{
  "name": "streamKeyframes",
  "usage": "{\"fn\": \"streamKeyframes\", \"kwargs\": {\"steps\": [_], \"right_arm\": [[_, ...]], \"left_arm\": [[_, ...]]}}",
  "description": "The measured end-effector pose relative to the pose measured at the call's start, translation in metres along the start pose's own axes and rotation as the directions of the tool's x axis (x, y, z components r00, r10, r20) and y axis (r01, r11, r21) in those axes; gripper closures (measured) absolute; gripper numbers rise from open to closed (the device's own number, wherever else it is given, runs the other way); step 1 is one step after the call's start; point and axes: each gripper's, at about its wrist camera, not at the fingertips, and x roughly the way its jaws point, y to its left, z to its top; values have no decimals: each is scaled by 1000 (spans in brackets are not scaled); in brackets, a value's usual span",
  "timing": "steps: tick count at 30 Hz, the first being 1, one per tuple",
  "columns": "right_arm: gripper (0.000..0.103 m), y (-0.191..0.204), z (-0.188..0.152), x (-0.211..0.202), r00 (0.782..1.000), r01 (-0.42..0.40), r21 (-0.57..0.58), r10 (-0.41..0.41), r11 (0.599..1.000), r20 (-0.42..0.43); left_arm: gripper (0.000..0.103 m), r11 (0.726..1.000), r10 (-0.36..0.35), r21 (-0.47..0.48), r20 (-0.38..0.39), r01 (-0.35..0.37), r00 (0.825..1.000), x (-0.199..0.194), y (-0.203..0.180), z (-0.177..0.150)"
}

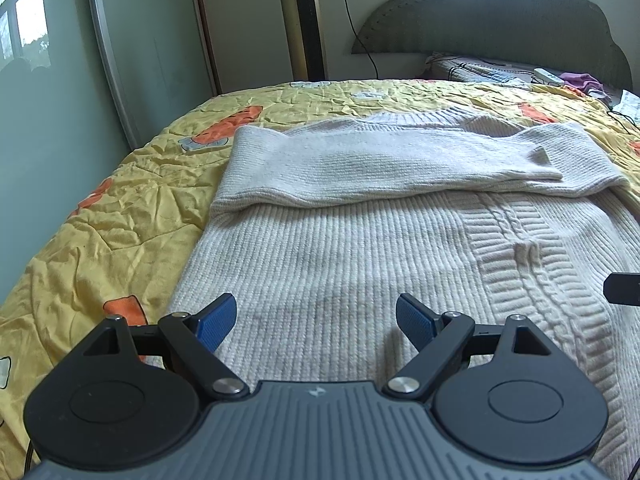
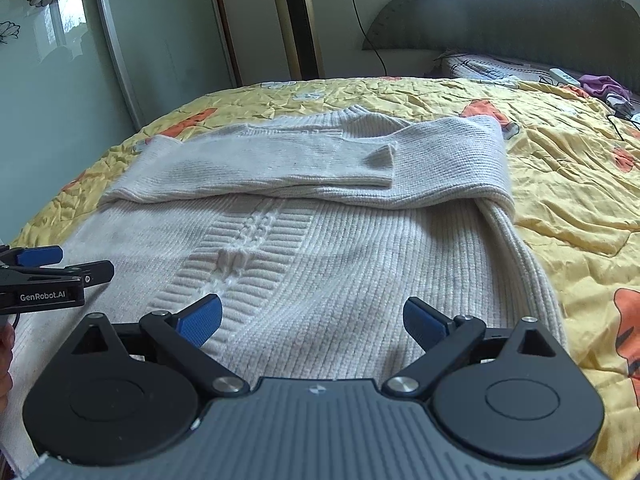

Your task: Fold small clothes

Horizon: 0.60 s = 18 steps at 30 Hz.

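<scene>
A cream knitted sweater (image 1: 360, 256) lies flat on the bed, its cable-pattern front facing up and its hem end nearest the two grippers. Both sleeves are folded in across the chest: the left sleeve (image 1: 384, 160) lies on top, running crosswise, and the right sleeve (image 2: 452, 160) bends in from the far shoulder underneath it, their cuffs overlapping near the middle. The ribbed collar shows just beyond the sleeves.

The left gripper (image 1: 315, 322) hovers over the lower left part of the sweater with its blue pads spread wide apart, nothing between them. The right gripper (image 2: 312, 320) sits over the lower right part, just beside the cable strip, its jaws likewise wide apart and empty. Whether either one touches the knit I cannot tell.

Under the sweater is a crumpled yellow quilt (image 1: 120, 220) with orange cartoon prints. Beyond it stand a dark scalloped headboard (image 1: 512, 20), a gold tower fan (image 1: 302, 20) against the wall, and a pale green sliding wardrobe door (image 1: 52, 112) to the left. A purple cloth (image 2: 604, 85) lies near the pillow end.
</scene>
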Motion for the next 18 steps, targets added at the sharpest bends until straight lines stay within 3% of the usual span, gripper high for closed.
{"fn": "streamKeyframes", "kwargs": {"steps": [18], "right_arm": [[4, 15, -17, -20, 1000, 3, -76, -3, 997, 4]], "left_arm": [[16, 1000, 11, 2, -9, -11, 1000, -17, -9, -11]]}}
